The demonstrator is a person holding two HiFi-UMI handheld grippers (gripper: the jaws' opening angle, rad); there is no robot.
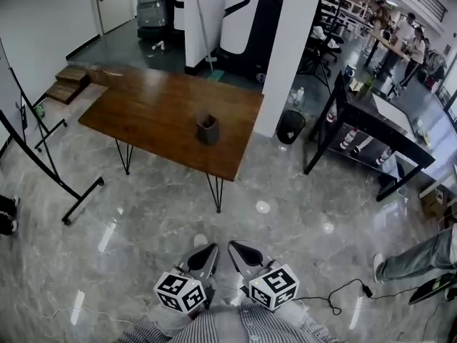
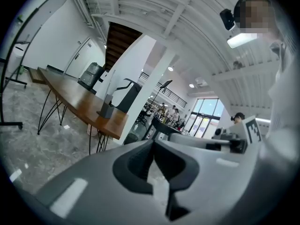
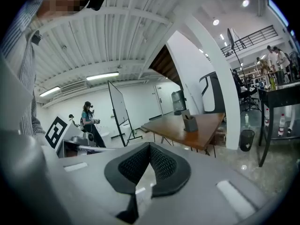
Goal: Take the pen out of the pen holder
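Observation:
The dark pen holder (image 1: 207,128) stands on the brown wooden table (image 1: 150,113), near its front right edge and far ahead of me. It also shows small in the left gripper view (image 2: 107,109) and the right gripper view (image 3: 190,123). I cannot make out the pen inside it at this distance. My left gripper (image 1: 211,249) and right gripper (image 1: 233,246) are held side by side close to my body, above the marble floor, both pointing toward the table. Both have their jaws shut with nothing between them (image 2: 152,143) (image 3: 150,147).
A white pillar (image 1: 296,48) rises just right of the table, with a black waste bin (image 1: 290,127) at its foot. A black workbench (image 1: 371,120) stands at the right, a whiteboard stand (image 1: 43,156) at the left. A cable (image 1: 335,295) and a person's leg (image 1: 414,259) lie at the lower right.

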